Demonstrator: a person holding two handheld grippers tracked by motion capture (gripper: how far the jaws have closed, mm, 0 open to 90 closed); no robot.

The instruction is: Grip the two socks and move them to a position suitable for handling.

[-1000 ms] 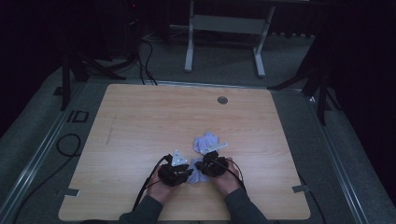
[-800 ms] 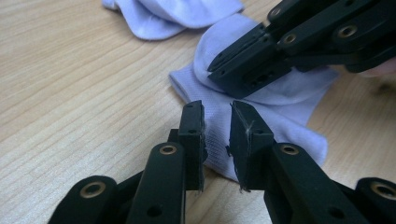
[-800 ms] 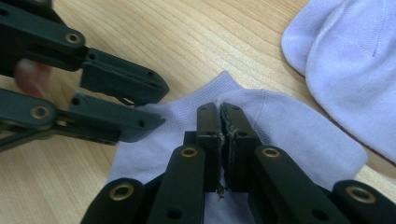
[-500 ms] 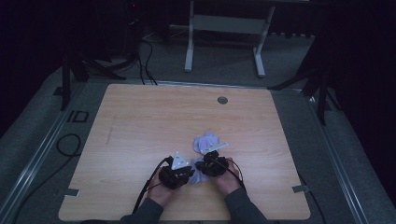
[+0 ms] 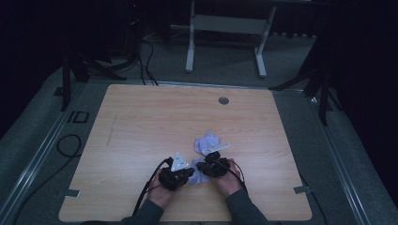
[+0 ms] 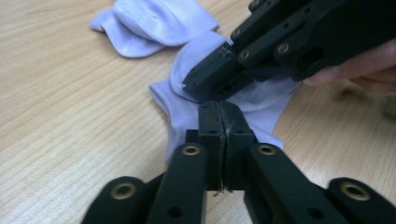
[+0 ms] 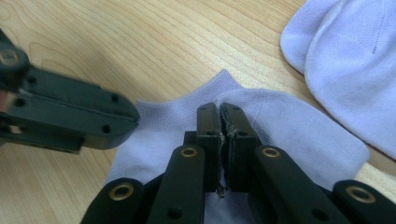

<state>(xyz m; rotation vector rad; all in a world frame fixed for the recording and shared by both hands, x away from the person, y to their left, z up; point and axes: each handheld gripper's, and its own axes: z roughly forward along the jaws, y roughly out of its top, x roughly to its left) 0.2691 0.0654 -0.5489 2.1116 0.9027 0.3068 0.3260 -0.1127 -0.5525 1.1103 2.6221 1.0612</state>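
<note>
- The counter (image 5: 141, 122) is light wood, with a small round hole (image 5: 223, 100) near its far edge and a dark cable (image 5: 70, 145) looping on the floor off its left side.
- The left gripper (image 5: 187, 172) sits near the front edge, held by the left hand (image 5: 162, 193). Its jaws have just been closing and now stand pressed together; in the left gripper view they meet over the edge of the near sock (image 6: 187, 116), and a few threads show in the seam – whether cloth is truly pinched I cannot tell.
- The near sock (image 5: 199, 174) lies flat on the counter between the two grippers, pale lilac-white.
- The right gripper (image 5: 204, 165), in the right hand (image 5: 228, 182), has its jaws closed on the near sock – in the right gripper view (image 7: 219, 112) fabric wrinkles and frays between the pads at the sock's cuff.
- The tips of the two grippers are just beside each other over the same sock.
- A second sock (image 5: 206, 141) lies bunched just beyond, touching or nearly touching the first, at the upper right of the right gripper view (image 7: 345, 60).
</note>
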